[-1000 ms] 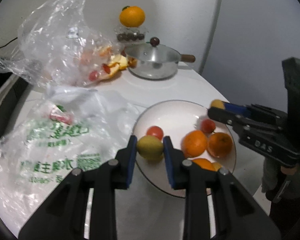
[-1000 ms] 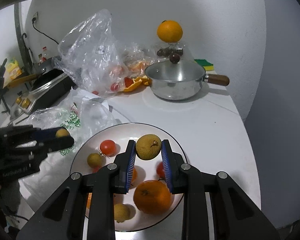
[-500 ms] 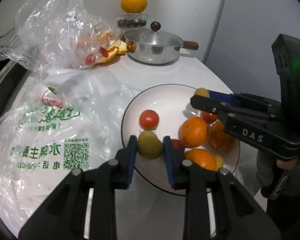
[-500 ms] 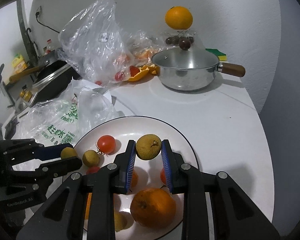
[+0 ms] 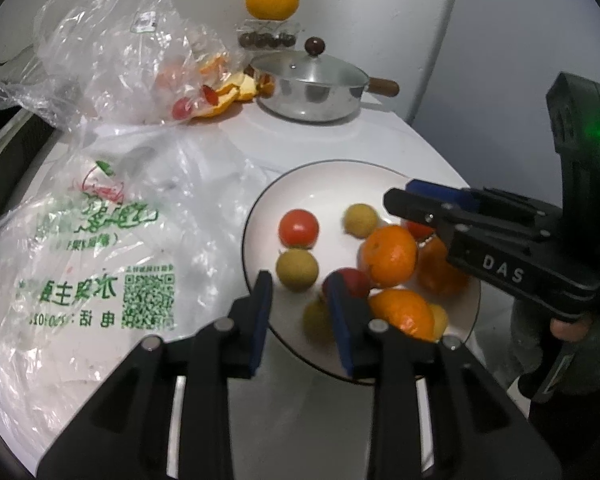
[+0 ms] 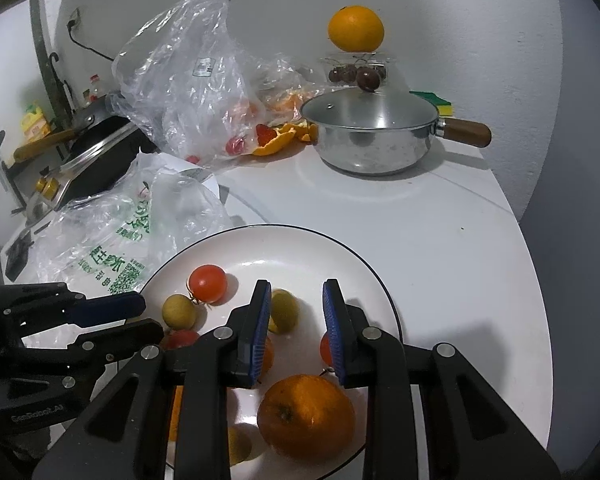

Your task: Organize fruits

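My left gripper hangs low over the near rim of the white plate, its jaws opening. A blurred yellow-green fruit is dropping free between the fingers, and another lies just past the tips beside a tomato. My right gripper stands over the plate with nothing between its pads; its yellow-green fruit lies blurred on the plate below. Oranges and small red fruits share the plate.
A printed plastic bag lies left of the plate, with a clear bag of fruit and peels behind it. A lidded steel pot and an orange on a cherry box stand by the wall. A stove sits far left.
Both grippers have let go of their yellow-green fruits, which have dropped onto the plate. The left gripper has come closer in over the plate's near edge.
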`<state>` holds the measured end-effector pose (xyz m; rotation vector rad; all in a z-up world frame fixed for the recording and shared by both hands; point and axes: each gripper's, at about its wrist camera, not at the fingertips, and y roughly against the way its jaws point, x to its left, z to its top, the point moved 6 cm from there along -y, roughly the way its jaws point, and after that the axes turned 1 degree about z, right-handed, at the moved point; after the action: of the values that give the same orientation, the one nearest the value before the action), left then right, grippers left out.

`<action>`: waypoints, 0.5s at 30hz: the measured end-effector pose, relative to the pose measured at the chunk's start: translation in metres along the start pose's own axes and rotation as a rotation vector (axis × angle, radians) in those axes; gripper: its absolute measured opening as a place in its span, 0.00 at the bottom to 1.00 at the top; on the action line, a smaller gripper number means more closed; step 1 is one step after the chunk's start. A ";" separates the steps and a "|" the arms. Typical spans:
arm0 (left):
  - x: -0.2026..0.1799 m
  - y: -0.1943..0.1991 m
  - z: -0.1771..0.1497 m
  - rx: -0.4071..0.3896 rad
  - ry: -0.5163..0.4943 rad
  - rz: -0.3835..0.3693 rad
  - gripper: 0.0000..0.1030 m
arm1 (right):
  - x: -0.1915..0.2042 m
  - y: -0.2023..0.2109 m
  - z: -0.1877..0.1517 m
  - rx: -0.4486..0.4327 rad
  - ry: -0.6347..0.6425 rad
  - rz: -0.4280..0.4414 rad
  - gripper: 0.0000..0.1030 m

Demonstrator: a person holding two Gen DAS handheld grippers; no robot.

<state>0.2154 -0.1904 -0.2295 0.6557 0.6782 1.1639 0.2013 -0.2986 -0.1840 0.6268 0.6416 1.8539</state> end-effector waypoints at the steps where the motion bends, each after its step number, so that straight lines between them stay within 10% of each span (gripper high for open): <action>1: 0.000 0.001 0.000 -0.003 -0.002 0.000 0.32 | 0.000 0.001 0.000 -0.002 -0.002 -0.003 0.28; 5: -0.002 0.010 -0.002 -0.017 -0.009 0.004 0.34 | 0.001 0.007 -0.002 -0.010 -0.006 -0.014 0.28; 8: -0.004 0.019 -0.002 -0.032 -0.015 0.001 0.55 | 0.004 0.012 -0.003 -0.017 -0.005 -0.023 0.28; 15: -0.004 0.050 -0.004 -0.088 -0.030 0.022 0.57 | 0.021 0.037 -0.003 -0.060 0.010 -0.043 0.34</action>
<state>0.1819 -0.1801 -0.1929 0.6062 0.5921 1.1959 0.1681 -0.2919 -0.1580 0.5604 0.5999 1.8303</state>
